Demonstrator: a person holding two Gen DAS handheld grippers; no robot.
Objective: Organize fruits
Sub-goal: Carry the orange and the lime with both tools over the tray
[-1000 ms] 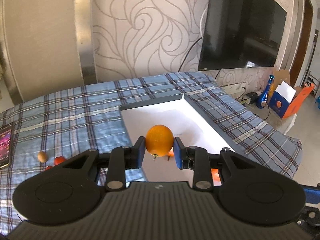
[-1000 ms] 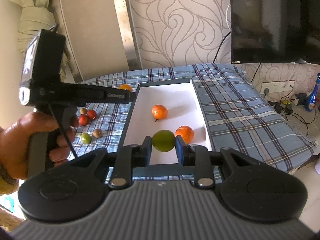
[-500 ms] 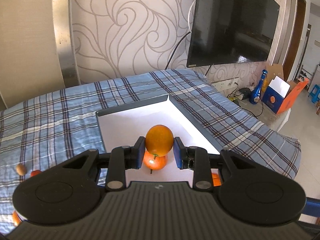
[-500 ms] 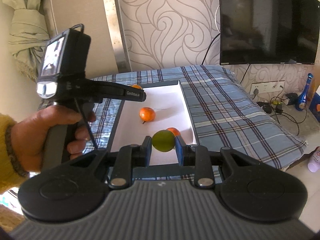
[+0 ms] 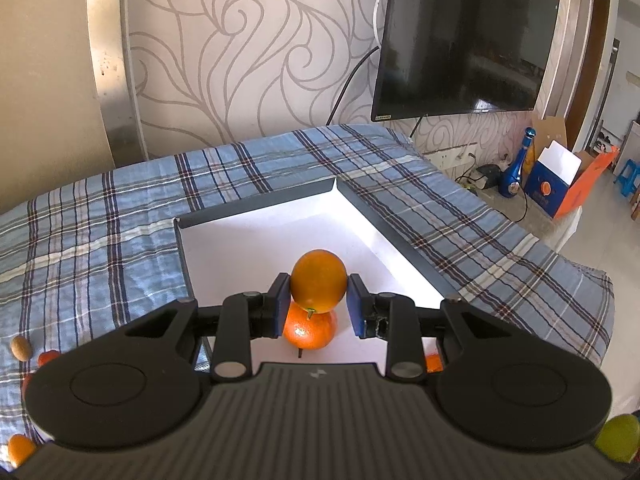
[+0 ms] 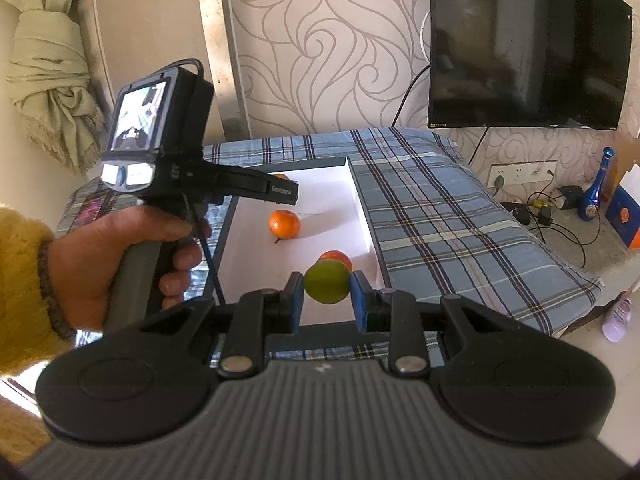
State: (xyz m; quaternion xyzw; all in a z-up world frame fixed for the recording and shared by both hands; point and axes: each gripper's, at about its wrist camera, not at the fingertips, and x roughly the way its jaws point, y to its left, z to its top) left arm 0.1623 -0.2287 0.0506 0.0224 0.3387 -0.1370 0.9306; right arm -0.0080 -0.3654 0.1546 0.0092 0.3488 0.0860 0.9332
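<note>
My left gripper [image 5: 319, 306] is shut on an orange [image 5: 318, 279], held above the white tray [image 5: 256, 236] with dark rims. Right under it a tangerine [image 5: 310, 330] lies on the tray floor. My right gripper [image 6: 326, 294] is shut on a green fruit [image 6: 326, 282] over the tray's [image 6: 332, 184] near end. In the right wrist view a tangerine [image 6: 284, 224] sits mid-tray, and another orange fruit [image 6: 338, 258] lies just behind the green one. The left gripper's body [image 6: 192, 184] reaches over the tray's left rim, held by a hand [image 6: 120, 256] in a yellow sleeve.
The tray rests on a blue plaid cloth [image 5: 92, 248]. Small fruits lie on the cloth at the left: a brown one [image 5: 21, 347], red ones [image 5: 48, 357], an orange one [image 5: 19, 449]. A television [image 5: 460, 36] hangs on the wall. A blue bottle [image 5: 516, 172] and boxes stand on the floor at right.
My left gripper has carried the orange rightward and lower over the tray, so it now hangs above the tangerine. The right gripper has stayed put with the green fruit.
</note>
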